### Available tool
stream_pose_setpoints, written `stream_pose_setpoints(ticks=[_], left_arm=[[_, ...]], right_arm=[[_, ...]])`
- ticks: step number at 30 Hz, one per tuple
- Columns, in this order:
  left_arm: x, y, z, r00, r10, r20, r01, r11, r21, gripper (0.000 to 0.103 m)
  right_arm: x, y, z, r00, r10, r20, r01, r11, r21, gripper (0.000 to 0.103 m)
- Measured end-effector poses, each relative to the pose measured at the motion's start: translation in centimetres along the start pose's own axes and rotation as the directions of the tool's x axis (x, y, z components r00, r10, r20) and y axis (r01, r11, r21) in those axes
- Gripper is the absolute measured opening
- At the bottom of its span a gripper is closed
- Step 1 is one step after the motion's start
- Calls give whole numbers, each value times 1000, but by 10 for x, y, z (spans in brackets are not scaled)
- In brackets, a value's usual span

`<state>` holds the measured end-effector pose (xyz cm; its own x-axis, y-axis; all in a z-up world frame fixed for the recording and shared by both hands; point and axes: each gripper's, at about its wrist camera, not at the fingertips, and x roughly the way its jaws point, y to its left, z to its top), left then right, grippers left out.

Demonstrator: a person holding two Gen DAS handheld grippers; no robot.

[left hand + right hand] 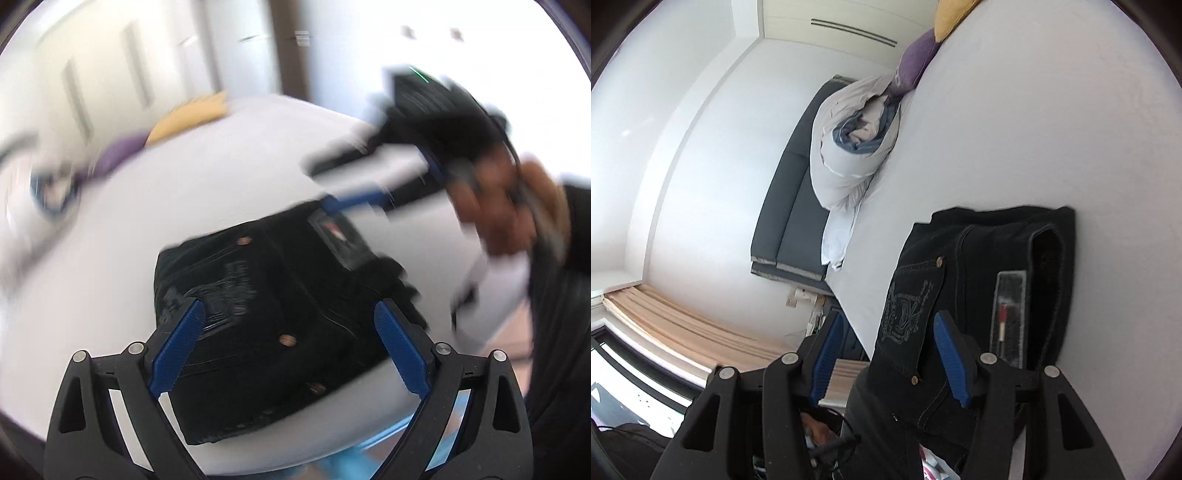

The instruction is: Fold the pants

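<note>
Black jeans lie folded into a compact block on the white bed, with copper rivets and a back-pocket label showing. My left gripper hovers over the block, its blue pads wide apart and touching nothing. In the right wrist view the same folded jeans lie just ahead, embroidered pocket up. My right gripper stands with its jaws apart over the jeans' near edge, and the pads do not press on the cloth. In the left wrist view the right gripper is blurred at the block's far corner, held by a hand.
A rolled pale duvet, a purple cushion and a yellow cushion lie along the bed's far side. A dark headboard stands behind them. Peach curtains hang by a window. The person's dark clothing fills the right edge.
</note>
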<state>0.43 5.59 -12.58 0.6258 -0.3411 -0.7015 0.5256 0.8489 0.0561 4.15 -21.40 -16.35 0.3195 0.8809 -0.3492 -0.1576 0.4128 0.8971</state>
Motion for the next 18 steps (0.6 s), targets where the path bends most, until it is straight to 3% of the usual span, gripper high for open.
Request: stream_pose_setpoints(ticks=[3,4,6,9,10,11,12,13,16,18], left_arm=[[8,43,7,995,-98,2,97,976,-197,94],[16,59,7,993,-119,-4,115,963,-246,94],[26,81,6,989,-150,-4,141,939,-314,93],[52,117,12,973,-229,6,212,890,-405,89],[64,131,15,964,-265,16,244,859,-450,77],[76,142,18,952,-304,24,277,831,-483,54],[89,153,22,942,-333,26,299,805,-513,42],[102,161,25,941,-338,17,294,793,-533,27],[120,162,28,955,-295,-34,235,820,-522,14],[139,161,23,956,-272,-112,179,839,-514,9]], right_arm=[[31,-21,-23,986,-112,-121,115,993,15,54],[38,-27,-35,976,-159,-146,161,987,4,47],[29,-25,-55,985,-148,-87,144,988,-50,46],[17,-30,-60,990,-125,-68,125,992,-1,40],[16,-33,-58,989,-131,-74,133,991,11,27],[17,-36,-56,983,-163,-80,165,986,16,18],[18,-39,-55,977,-194,-84,196,980,20,1],[18,-43,-54,973,-213,-87,216,976,34,1],[18,-43,-57,971,-227,-76,230,973,30,0],[16,-45,-59,969,-233,-76,237,971,39,0]])
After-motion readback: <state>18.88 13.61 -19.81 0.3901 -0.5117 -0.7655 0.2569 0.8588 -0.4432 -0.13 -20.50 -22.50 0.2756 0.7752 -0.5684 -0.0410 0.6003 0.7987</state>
